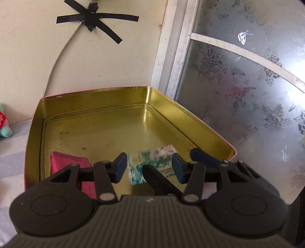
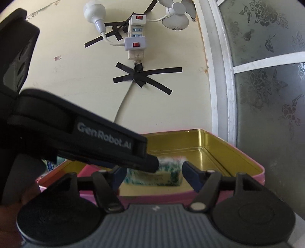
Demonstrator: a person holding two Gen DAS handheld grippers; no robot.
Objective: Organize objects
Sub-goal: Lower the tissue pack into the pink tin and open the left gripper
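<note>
A teal-patterned packet [image 1: 152,164] is being clamped by the left gripper [image 1: 149,167] at six o'clock in the gold tin [image 1: 95,99]; the right gripper [image 2: 152,174] is being held wide around it.

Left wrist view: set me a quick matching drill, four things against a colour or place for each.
Things:
1. tin
2. pink packet
3. patterned packet
4. tape cross

Colour or place:
a. black, stuck on the wall over a cable
b. in the tin's near left corner
c. gold inside, pink outside
d. green and white, in the tin by the middle of its near edge

Pairs: 1-c, 2-b, 3-d, 4-a
</note>
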